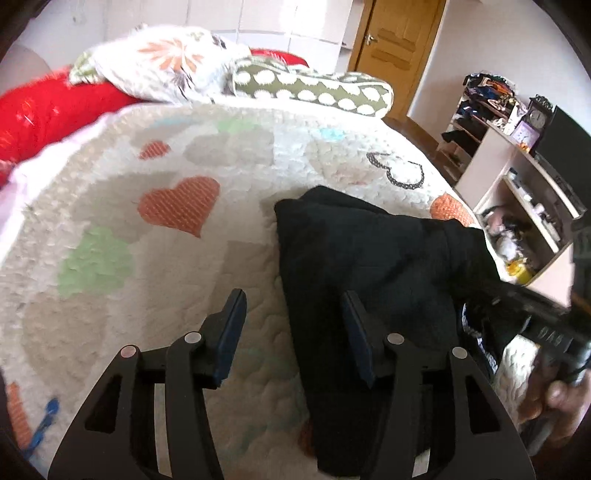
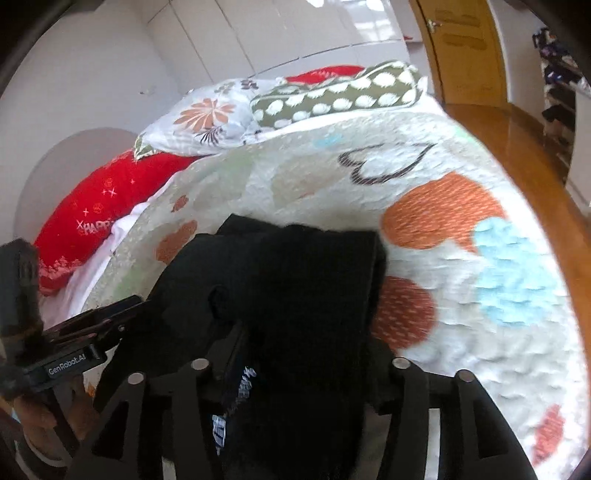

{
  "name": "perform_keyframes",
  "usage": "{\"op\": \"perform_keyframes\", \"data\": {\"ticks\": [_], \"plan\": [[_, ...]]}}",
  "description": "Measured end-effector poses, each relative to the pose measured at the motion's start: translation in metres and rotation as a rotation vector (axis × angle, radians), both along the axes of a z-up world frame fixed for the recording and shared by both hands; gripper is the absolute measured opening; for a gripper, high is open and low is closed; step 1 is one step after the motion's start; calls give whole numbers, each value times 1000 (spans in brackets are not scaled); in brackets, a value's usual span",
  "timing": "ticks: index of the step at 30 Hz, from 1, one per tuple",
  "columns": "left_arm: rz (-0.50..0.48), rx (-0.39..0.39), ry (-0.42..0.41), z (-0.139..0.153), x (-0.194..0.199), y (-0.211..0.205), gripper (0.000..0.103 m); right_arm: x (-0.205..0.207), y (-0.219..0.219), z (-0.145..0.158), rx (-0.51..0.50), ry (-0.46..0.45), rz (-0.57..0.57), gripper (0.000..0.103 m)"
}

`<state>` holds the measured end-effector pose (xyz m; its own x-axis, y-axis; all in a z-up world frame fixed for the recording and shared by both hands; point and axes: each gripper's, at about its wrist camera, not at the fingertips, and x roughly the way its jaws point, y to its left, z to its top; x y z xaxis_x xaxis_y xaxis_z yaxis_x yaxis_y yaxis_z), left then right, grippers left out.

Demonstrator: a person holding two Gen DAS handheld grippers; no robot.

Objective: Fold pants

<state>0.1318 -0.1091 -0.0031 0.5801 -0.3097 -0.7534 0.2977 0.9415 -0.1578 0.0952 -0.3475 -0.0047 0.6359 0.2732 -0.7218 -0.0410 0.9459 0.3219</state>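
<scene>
Left tongs (image 1: 293,325) stand open, nothing pinched, one finger over bare quilt and the other over the black pants (image 1: 369,266). Right tongs (image 2: 306,354) sit with the pants bunched over them (grip or no grip, I cannot tell). The pants lie folded on the heart-patterned quilt (image 1: 147,258) of the bed, near its right edge, long axis running away from the tongs toward the pillows (image 1: 310,86). Beyond: a red cushion (image 2: 96,206), wooden door (image 1: 399,33), cluttered shelves (image 1: 517,177), glossy wooden floor (image 2: 517,140).
</scene>
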Motion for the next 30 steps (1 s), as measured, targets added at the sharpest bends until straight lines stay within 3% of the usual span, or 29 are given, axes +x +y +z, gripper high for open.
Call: {"op": "perform_keyframes", "data": {"ticks": [4, 9, 14, 17, 20, 30], "plan": [[3, 20, -50, 11, -20, -5, 53, -26, -5, 29, -83, -63, -54, 51], [0, 51, -78, 8, -39, -20, 53, -46, 9, 51, -91, -125, 4, 51], [23, 105, -81, -3, -38, -31, 54, -44, 29, 36, -156, -90, 29, 50], [49, 117, -86, -8, -37, -33, 64, -38, 37, 14, -204, -34, 33, 50], [63, 103, -78, -15, -33, -33, 64, -34, 41, -6, -280, 0, 22, 51], [98, 125, -106, -4, -48, -31, 64, -46, 33, 11, -212, -38, -2, 50]]}}
